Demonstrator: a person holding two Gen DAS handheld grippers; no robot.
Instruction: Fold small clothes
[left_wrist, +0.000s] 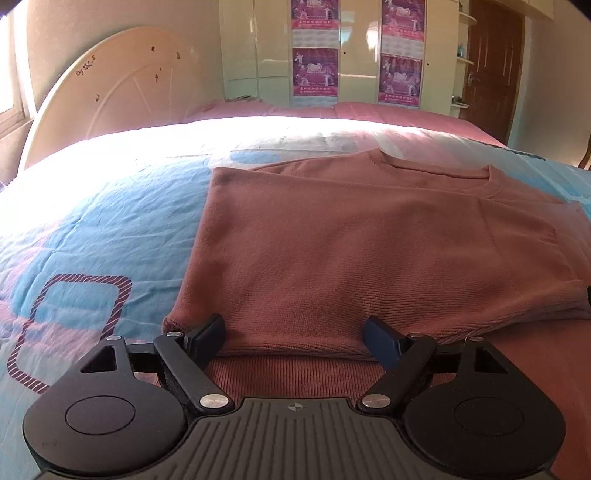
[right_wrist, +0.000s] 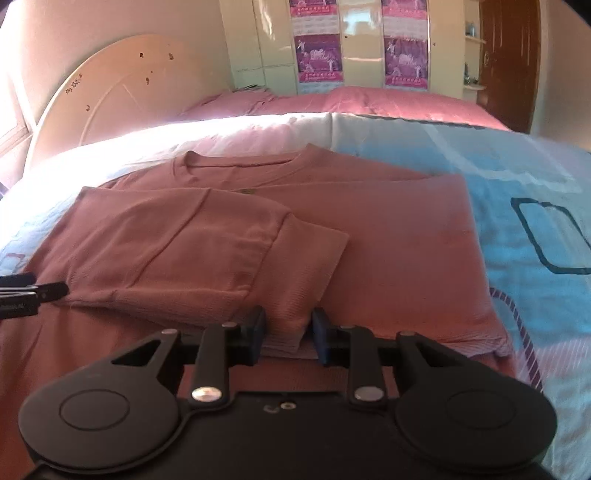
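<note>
The pink sweater (right_wrist: 388, 236) lies flat on the blue quilt (right_wrist: 535, 177), 1 sleeve folded across its chest. At 6 o'clock the right gripper (right_wrist: 288, 334) stands narrow, seemingly pinching the cuff to place it. The left gripper (left_wrist: 293, 334) gapes wide astride the folded hem, gripping nothing.

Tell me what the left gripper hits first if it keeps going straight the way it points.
The sweater: the left gripper stands open with the folded hem edge between its fingers, so it would likely slide onto that fold, then press into the bed. Depth is unclear.
</note>
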